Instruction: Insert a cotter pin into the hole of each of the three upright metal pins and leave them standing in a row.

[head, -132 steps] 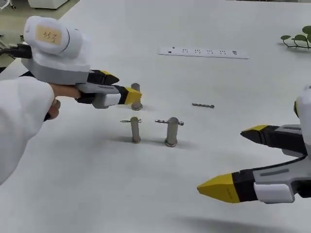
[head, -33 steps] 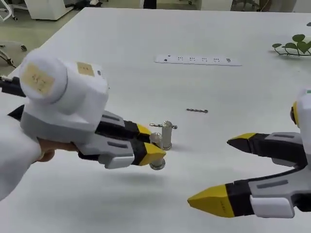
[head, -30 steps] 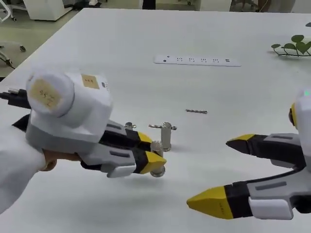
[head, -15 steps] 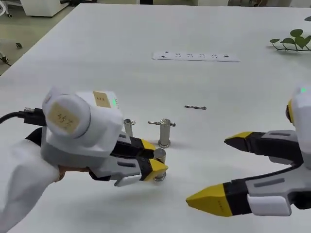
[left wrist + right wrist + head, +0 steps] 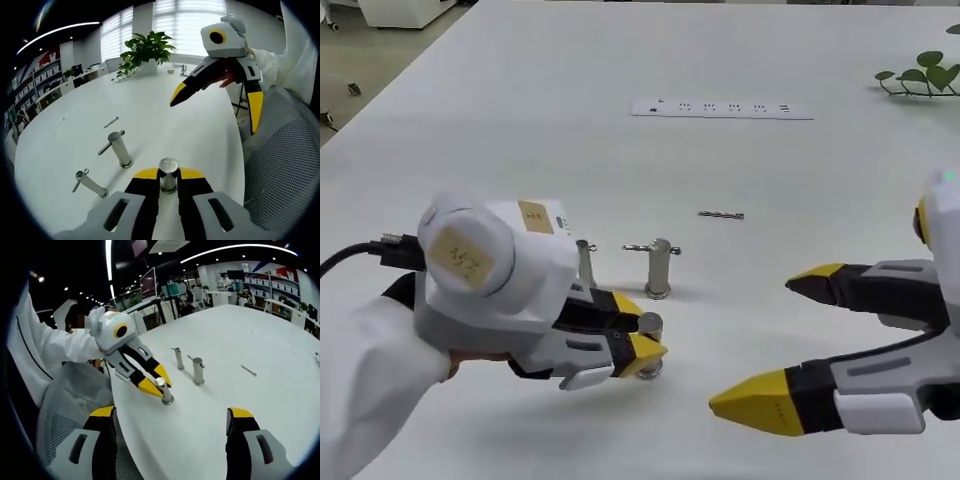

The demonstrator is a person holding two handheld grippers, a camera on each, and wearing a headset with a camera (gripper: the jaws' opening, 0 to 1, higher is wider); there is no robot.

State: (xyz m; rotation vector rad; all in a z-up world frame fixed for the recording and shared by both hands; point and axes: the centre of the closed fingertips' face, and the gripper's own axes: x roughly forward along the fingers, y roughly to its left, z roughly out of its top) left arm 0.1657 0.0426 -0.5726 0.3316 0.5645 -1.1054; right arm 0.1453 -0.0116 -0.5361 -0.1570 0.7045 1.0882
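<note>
Fingers of the left gripper (image 5: pixel 642 330) pinch the bare upright pin (image 5: pixel 168 167); the loose cotter pin (image 5: pixel 721 214) lies flat, crosswise beyond it, nearer the right gripper (image 5: pixel 751 342), fingers spread.

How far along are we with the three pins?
Done: the first pin and second pin stand with cotter pins through them. In hand: the left gripper is shut on the third pin, upright, no cotter pin in it. Left: the open right gripper fetching the loose cotter pin and inserting it.
</note>
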